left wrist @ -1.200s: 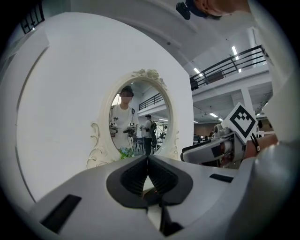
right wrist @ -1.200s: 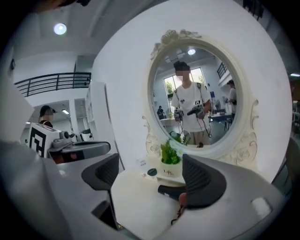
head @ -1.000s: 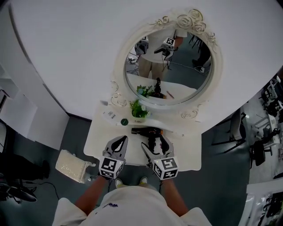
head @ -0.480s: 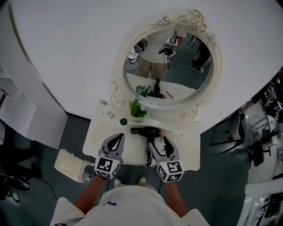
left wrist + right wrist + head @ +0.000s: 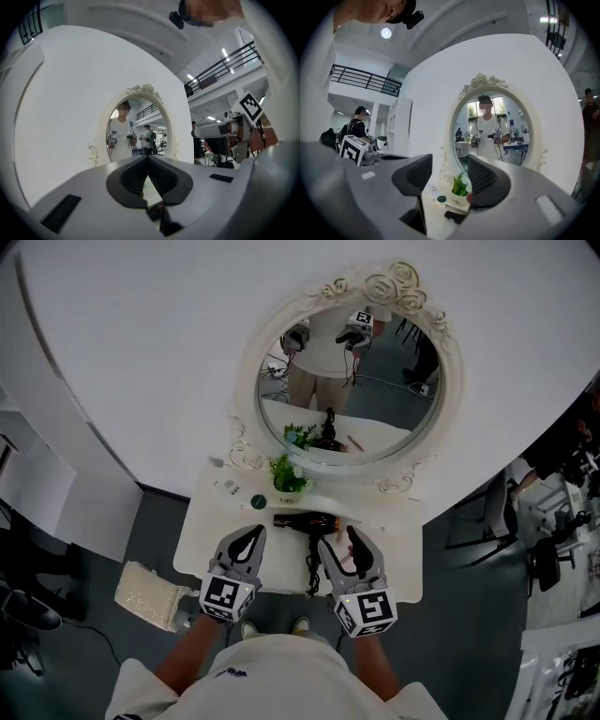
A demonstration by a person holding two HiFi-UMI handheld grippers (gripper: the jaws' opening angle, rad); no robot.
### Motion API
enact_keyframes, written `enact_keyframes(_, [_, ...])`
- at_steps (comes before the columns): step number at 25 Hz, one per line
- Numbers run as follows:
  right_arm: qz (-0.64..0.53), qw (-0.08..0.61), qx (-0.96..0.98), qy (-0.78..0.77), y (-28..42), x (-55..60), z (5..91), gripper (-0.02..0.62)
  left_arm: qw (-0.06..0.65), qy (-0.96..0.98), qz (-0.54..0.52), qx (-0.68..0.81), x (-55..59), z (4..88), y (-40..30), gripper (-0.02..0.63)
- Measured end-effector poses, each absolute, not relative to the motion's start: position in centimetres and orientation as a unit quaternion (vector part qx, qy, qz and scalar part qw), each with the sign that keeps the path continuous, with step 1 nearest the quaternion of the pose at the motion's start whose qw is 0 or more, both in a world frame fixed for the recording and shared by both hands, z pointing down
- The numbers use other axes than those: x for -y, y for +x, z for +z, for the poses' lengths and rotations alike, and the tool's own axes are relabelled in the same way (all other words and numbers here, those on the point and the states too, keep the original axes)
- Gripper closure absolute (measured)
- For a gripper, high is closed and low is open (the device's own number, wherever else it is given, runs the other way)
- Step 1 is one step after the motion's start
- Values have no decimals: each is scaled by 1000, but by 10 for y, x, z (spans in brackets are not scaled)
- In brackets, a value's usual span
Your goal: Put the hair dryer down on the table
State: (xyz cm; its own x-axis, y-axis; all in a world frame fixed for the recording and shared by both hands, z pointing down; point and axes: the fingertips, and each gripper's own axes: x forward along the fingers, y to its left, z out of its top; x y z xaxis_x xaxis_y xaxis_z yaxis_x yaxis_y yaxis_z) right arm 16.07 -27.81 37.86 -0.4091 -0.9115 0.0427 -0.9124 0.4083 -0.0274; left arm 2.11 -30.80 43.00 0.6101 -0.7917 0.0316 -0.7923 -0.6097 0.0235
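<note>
The black hair dryer (image 5: 307, 520) lies on the white table (image 5: 397, 563), nozzle to the left, with its handle and cord (image 5: 310, 563) toward me. My right gripper (image 5: 339, 542) hovers just short of the handle; its jaws are closing with nothing between them. In the right gripper view the same gripper (image 5: 450, 164) shows an empty gap, and the dryer (image 5: 456, 217) sits low beyond it. My left gripper (image 5: 247, 536) is over the table's front left. Its jaws (image 5: 148, 158) meet at the tips and hold nothing.
An ornate oval mirror (image 5: 394, 287) stands at the back of the table and reflects me. A small potted plant (image 5: 289, 474) and a green-lidded jar (image 5: 259, 502) are behind the dryer. A white block (image 5: 150, 592) lies on the floor to the left, and chairs (image 5: 553, 559) stand to the right.
My right gripper has drawn back from the dryer's handle toward me and its jaws have narrowed. The dryer stays on the table. The left gripper has barely moved.
</note>
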Motion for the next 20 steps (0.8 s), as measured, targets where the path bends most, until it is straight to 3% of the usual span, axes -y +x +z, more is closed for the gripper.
enact_keyframes(3, [26,11,838,546,162,277,381,382,14,896,15,443,308,434,21,597])
enact_keyframes(20, [42,23,847,529,155,269,398,437,26,895,21,444,300,444,22,597])
